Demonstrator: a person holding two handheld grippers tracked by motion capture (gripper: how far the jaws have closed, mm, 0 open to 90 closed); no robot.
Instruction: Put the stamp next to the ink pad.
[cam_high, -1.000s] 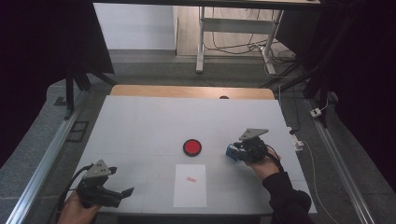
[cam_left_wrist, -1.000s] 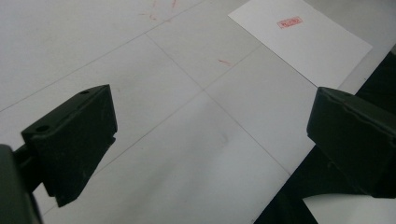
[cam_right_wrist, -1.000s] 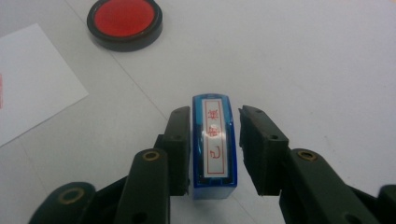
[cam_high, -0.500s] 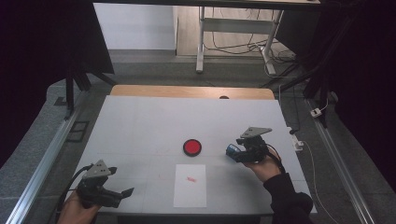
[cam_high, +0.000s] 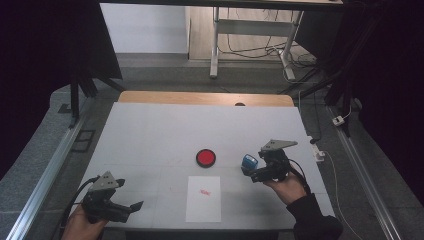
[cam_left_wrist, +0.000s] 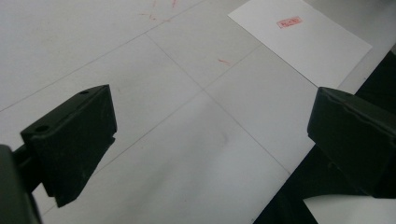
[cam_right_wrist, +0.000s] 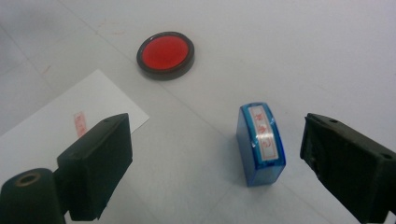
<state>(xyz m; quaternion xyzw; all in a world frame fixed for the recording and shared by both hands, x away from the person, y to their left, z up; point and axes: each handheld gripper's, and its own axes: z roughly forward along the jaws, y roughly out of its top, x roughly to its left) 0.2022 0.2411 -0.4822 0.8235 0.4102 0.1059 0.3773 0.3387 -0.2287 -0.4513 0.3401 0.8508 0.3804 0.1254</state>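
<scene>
A blue stamp (cam_right_wrist: 261, 140) stands on the white table between the wide-apart jaws of my right gripper (cam_right_wrist: 219, 163), touching neither. In the high view the stamp (cam_high: 248, 162) sits just left of the right gripper (cam_high: 254, 171), which is open. A round red ink pad (cam_high: 205, 158) lies to the stamp's left, and the ink pad (cam_right_wrist: 165, 53) is farther off in the right gripper view. A white paper sheet (cam_high: 204, 198) bears a small red stamp mark (cam_high: 204, 191). My left gripper (cam_high: 131, 208) rests open at the front left, with nothing between its jaws (cam_left_wrist: 212, 140).
The paper sheet (cam_left_wrist: 303, 42) lies near the table's front edge (cam_left_wrist: 299, 168), ahead of the left gripper. A wooden strip (cam_high: 205, 98) runs along the table's far side. Metal rails (cam_high: 50, 170) flank the table, and cables (cam_high: 320, 150) lie at the right.
Barely anything differs. The right gripper has shifted slightly by the blue stamp, which stays standing on the table. The left gripper has not moved.
</scene>
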